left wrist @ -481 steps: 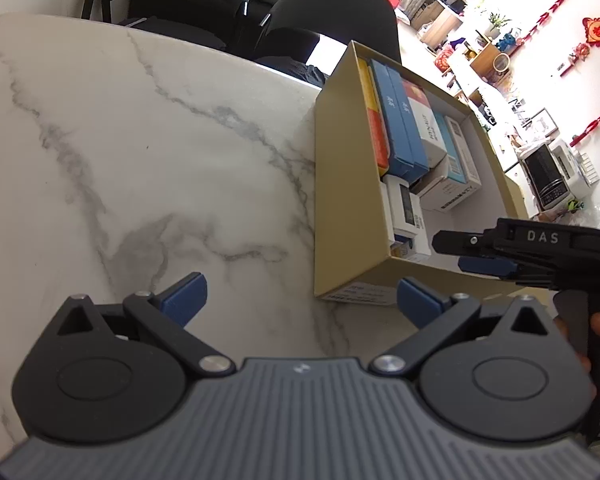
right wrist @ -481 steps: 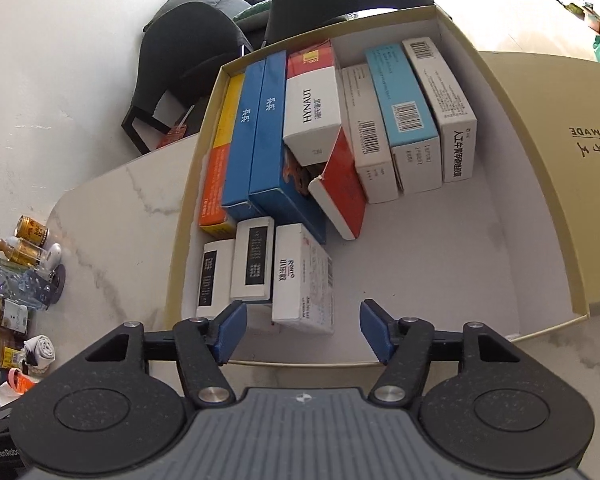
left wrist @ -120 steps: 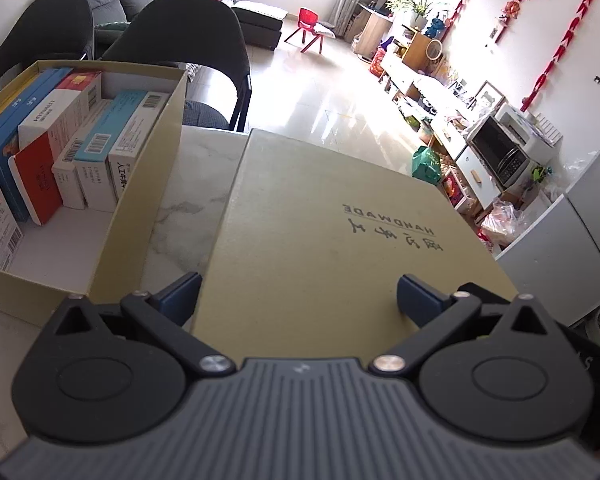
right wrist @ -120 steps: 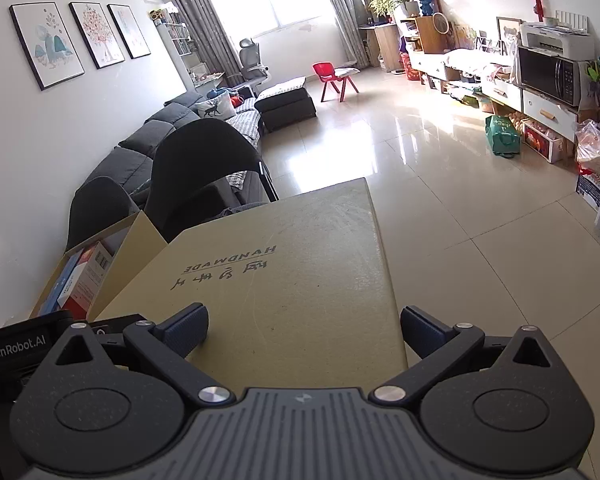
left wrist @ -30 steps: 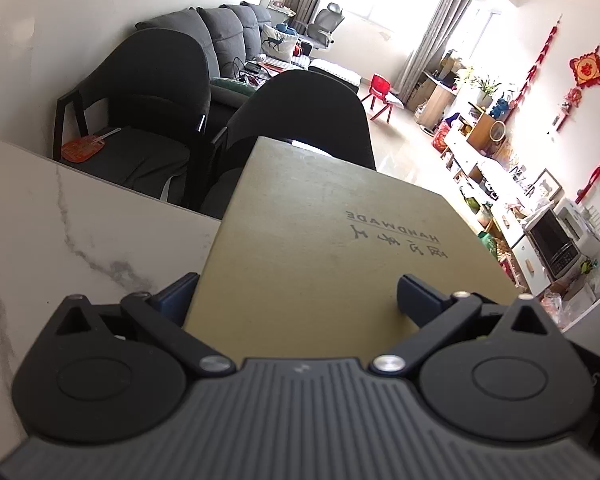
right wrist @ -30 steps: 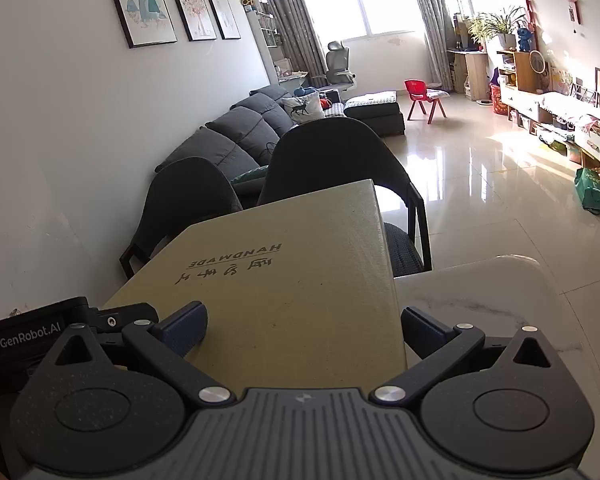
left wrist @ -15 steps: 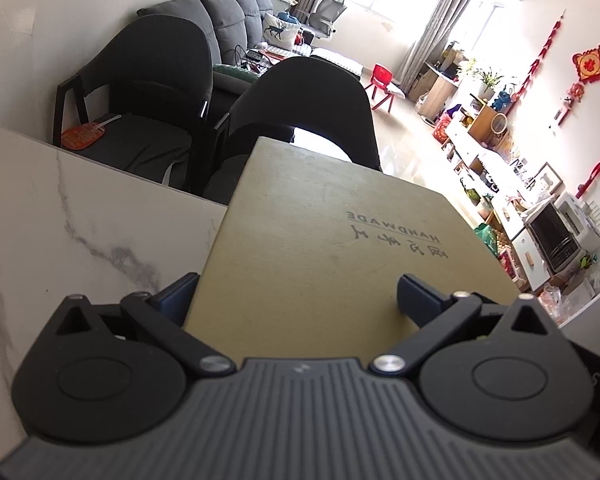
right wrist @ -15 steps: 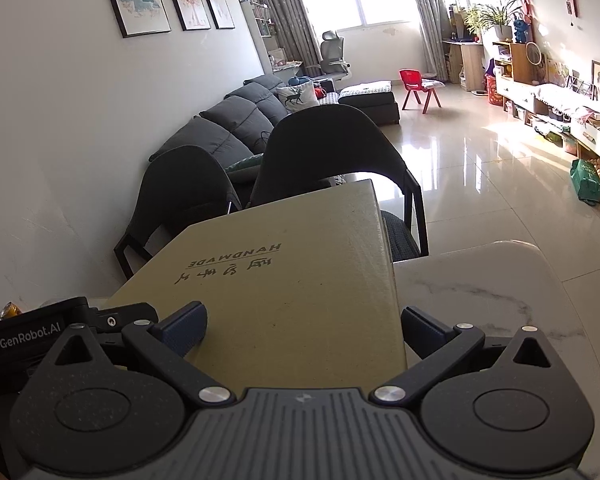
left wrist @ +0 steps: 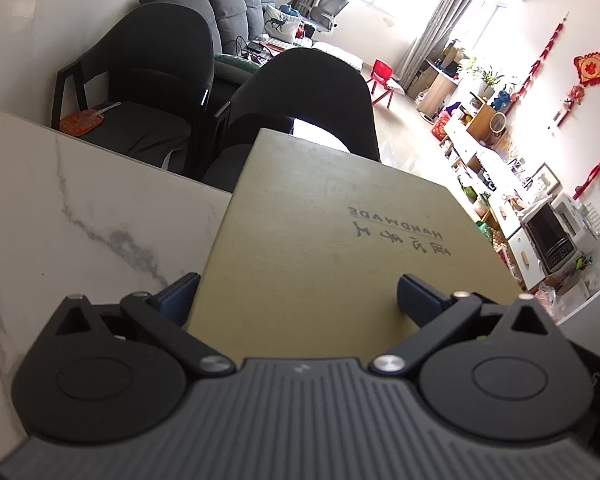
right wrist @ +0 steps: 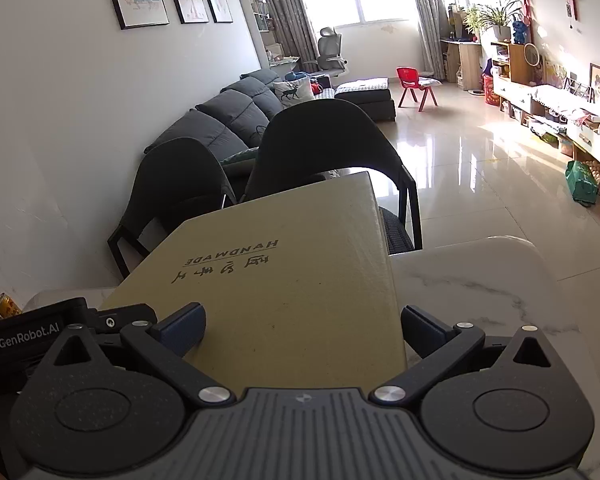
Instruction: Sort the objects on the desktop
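Note:
A flat olive-tan box lid printed "HANDMADE" fills the middle of both wrist views. Its near edge lies between the fingers of both grippers. My left gripper stands wide open, its left finger against the lid's left side and its right finger over the lid's top. My right gripper is also wide open, with its right finger by the lid's right side. The left gripper's body shows at the lid's left in the right wrist view. The box with the packets is hidden.
The white marble table extends left of the lid, and its rounded end lies to the right. Two black chairs stand behind the far edge. A small can sits at the far left.
The lid and both grippers have sunk a little toward the table. More marble shows on either side. The fingers keep the same spread.

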The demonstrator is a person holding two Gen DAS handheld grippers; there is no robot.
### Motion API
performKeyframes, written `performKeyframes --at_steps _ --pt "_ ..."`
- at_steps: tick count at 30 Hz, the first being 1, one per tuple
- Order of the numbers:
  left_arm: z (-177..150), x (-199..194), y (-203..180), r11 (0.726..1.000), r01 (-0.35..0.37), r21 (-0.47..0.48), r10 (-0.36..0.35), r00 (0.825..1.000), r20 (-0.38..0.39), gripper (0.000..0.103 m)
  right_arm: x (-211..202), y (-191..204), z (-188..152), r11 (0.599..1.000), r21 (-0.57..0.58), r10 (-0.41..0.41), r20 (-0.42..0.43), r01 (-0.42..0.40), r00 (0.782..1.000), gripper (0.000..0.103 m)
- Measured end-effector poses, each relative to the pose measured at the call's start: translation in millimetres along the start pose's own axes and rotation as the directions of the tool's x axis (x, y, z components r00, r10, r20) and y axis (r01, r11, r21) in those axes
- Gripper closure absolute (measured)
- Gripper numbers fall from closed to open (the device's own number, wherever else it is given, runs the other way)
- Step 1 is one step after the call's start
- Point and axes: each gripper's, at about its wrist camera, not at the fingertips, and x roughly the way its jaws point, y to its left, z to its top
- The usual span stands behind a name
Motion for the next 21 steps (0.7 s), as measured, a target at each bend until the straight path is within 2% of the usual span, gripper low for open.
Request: performKeyframes --at_steps 8,21 --pt "-4.7 -1.1 5.1 1.000 0.004 0.003 -0.004 1.000 -0.007 0.000 3.8 5.1 -4.4 1.000 -0.004 -0.011 -0.017 0.011 1.000 0.000" --pt "-13.6 -6.0 8.4 0.997 -0.034 0.073 0.035 0.999 -0.008 0.000 11.7 14.1 -15.2 1.000 -0.022 -0.012 -0.050 0.011 0.999 0.000"
